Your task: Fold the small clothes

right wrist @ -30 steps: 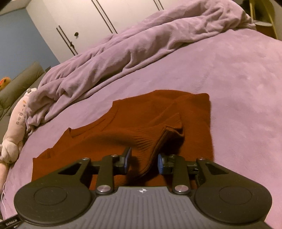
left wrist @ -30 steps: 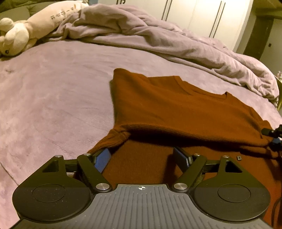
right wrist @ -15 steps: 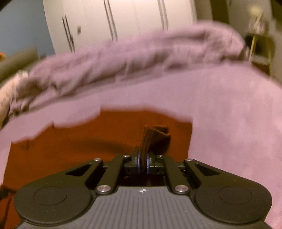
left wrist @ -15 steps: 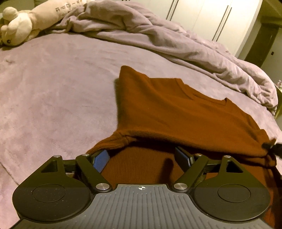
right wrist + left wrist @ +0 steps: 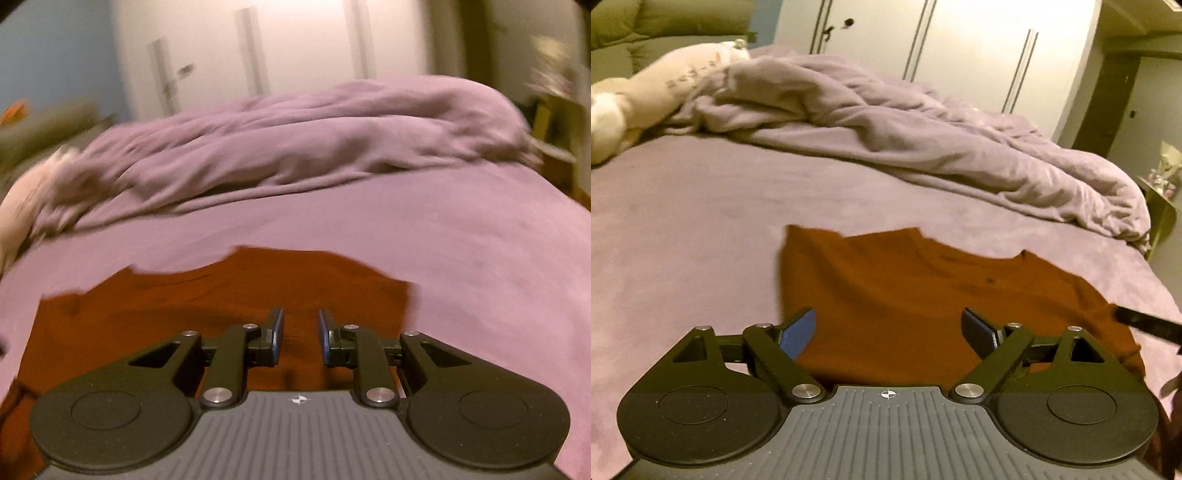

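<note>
Left gripper point(image 5: 888, 332): jaws spread wide and opening further, blue pads well apart, nothing pinched between them; the sweater shows in the gap, lying below on the bed.

Right gripper point(image 5: 300, 334): jaws opening, a narrow gap between the blue pads, released, with no cloth caught in them; the sweater shows under them. This view is blurred.

Sweater point(image 5: 923, 295): rust-brown knit, lying flat on the bed just ahead of both grippers, neckline toward the far side, left edge straight. In the right wrist view point(image 5: 221, 295) it fills the near left part of the bedsheet.

Bedsheet point(image 5: 683, 240): mauve, smooth, bearing the sweater.

Duvet point(image 5: 905, 140): mauve, crumpled in a long ridge across the far side of the bed, well apart from the sweater.

Stuffed toy point(image 5: 646, 88): cream-coloured, lying at the far left, touching the duvet's end.

Wardrobe point(image 5: 960, 48): white doors with long vertical handles, behind the bed.

Dark bar point(image 5: 1145, 325): at the right edge of the left wrist view, over the sweater's right side; too little shows to identify.
</note>
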